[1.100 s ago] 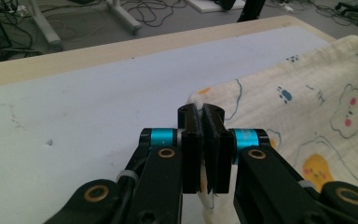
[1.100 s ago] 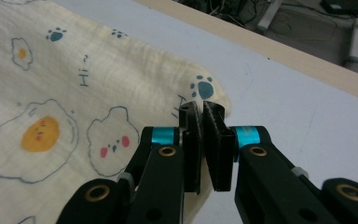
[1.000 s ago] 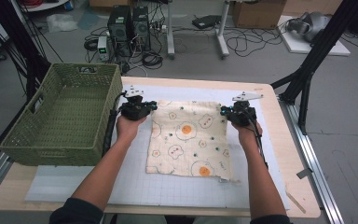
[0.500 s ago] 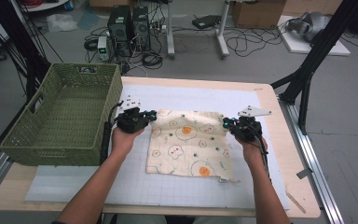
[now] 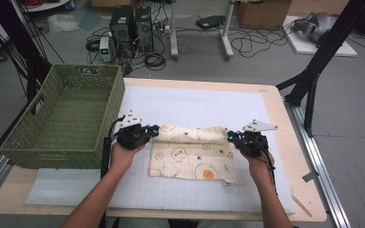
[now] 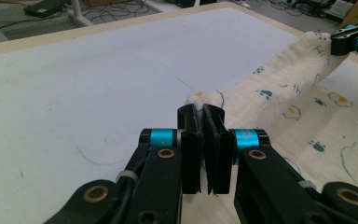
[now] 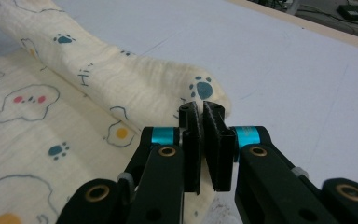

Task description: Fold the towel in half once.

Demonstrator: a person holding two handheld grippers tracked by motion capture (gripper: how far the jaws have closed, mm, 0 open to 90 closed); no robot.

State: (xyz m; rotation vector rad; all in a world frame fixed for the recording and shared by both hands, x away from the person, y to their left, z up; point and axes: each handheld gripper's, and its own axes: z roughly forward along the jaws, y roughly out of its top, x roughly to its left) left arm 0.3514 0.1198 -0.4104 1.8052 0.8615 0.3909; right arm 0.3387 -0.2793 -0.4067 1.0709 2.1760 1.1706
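Note:
A cream cloth [image 5: 195, 156] printed with eggs and paw marks lies on the white mat, its far edge folded over toward me into a raised roll [image 5: 190, 134]. My left gripper [image 5: 153, 131] is shut on the cloth's far left corner, and cloth pokes out between its jaws in the left gripper view [image 6: 203, 116]. My right gripper [image 5: 230, 138] is shut on the far right corner; its own view has the cloth [image 7: 121, 84] bulging just past the closed jaws [image 7: 202, 119]. Both grippers hold the fold low over the cloth.
A green woven basket [image 5: 64, 118] stands at the table's left, close to my left hand. The white gridded mat [image 5: 195, 99] reaches back to the wooden table edge [image 5: 275, 99]. Beyond the table there are cables and computer cases on the floor.
Both grippers have drawn the cloth's far edge toward me and slightly down, so the fold has grown and the flat part looks shorter.

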